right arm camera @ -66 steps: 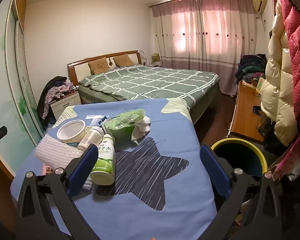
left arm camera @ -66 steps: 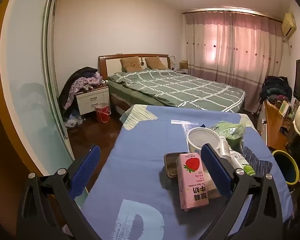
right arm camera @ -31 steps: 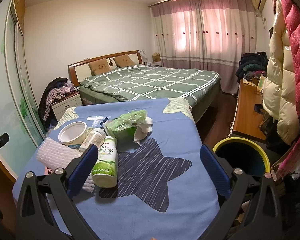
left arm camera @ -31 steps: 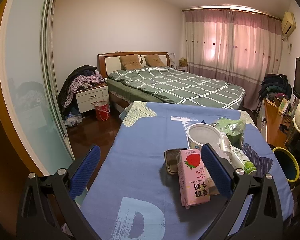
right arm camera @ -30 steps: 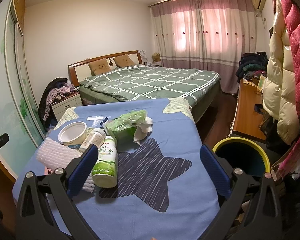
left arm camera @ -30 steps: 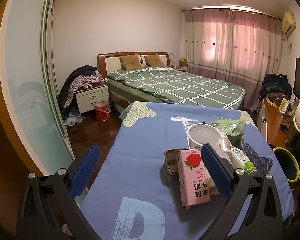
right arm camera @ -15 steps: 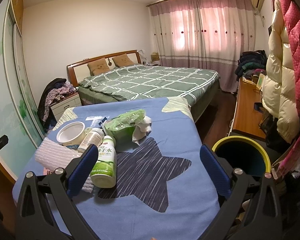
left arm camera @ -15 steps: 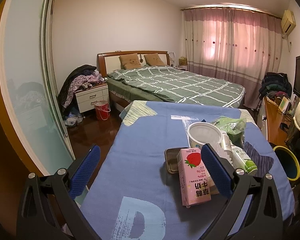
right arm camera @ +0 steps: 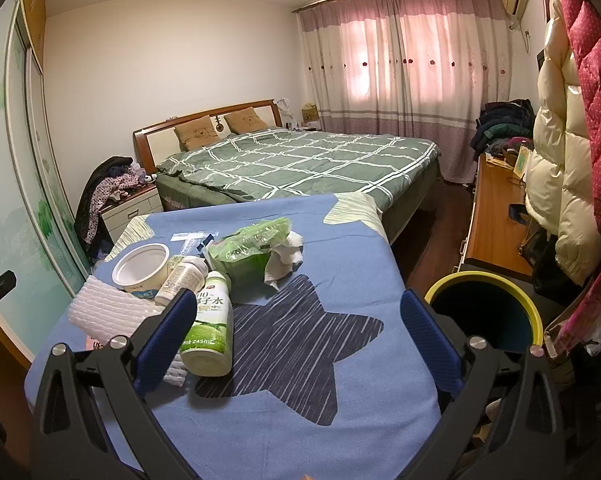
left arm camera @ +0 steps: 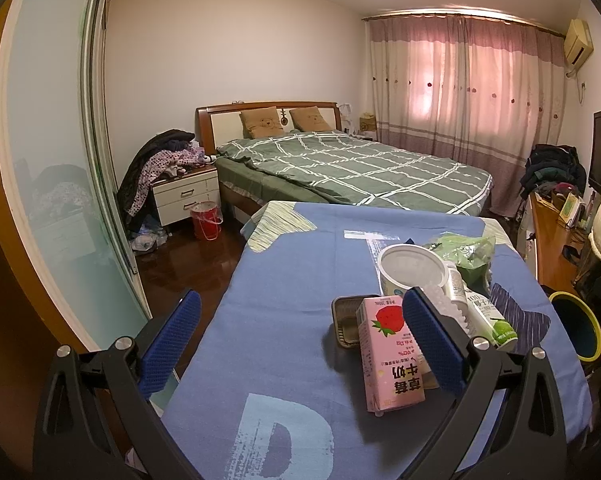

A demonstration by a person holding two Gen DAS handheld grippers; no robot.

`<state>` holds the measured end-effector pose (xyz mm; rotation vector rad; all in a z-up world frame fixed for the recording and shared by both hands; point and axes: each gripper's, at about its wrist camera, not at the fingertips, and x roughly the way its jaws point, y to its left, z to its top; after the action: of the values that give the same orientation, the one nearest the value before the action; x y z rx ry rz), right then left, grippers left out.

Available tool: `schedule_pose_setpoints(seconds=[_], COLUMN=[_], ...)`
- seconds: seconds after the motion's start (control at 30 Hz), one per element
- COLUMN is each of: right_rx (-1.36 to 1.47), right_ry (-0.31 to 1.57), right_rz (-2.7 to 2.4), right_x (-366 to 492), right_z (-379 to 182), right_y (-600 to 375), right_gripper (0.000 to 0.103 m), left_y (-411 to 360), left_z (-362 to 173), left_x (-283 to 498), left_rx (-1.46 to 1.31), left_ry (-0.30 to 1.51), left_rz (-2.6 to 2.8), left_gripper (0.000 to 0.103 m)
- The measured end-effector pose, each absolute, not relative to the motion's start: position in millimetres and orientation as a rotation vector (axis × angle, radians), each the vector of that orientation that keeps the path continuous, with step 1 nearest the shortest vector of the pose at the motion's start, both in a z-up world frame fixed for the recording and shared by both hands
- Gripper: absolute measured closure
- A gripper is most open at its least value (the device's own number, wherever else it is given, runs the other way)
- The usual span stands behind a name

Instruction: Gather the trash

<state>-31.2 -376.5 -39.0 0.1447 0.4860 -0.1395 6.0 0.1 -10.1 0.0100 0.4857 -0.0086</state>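
Right wrist view alone shows the whole yellow-rimmed bin [right arm camera: 484,312] beside the tabletop [right arm camera: 340,400], its wide, empty right claw [right arm camera: 296,336] over the green bottle [right arm camera: 208,328]. Left wrist view alone shows the pink milk carton [left arm camera: 388,352] lying by a dark tray [left arm camera: 342,320], between the wide, empty left claw's [left arm camera: 300,340] fingers.

The pink rectangular milk carton with a strawberry picture [left arm camera: 390,350] is showing "草莓牛奶". The white plastic bottle with a green label [right arm camera: 209,326] is showing "子水", "NFC", "245mL". The blue patterned tablecloth [left arm camera: 284,436] is displaying a large pale "P".

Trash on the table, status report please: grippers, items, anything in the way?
Left gripper open, empty. Right gripper open, empty. Carton, bottle, cup, green bag on table. Bin open beside it, nothing blocking.
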Motion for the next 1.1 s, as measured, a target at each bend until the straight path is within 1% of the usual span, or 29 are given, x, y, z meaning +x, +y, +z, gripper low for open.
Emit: schedule_pose_setpoints(seconds=[1.1], right_rx=[0.146], right_ry=[0.500], right_rz=[-0.129], right_x=[-26.2], right_z=[-42.8], right_y=[-373.7], right_gripper=[0.006], left_y=[-0.1], left_z=[-10.3], left_x=[7.7], left_rx=[0.017], left_ry=[0.485], left_rz=[0.003], left_gripper=[0.004])
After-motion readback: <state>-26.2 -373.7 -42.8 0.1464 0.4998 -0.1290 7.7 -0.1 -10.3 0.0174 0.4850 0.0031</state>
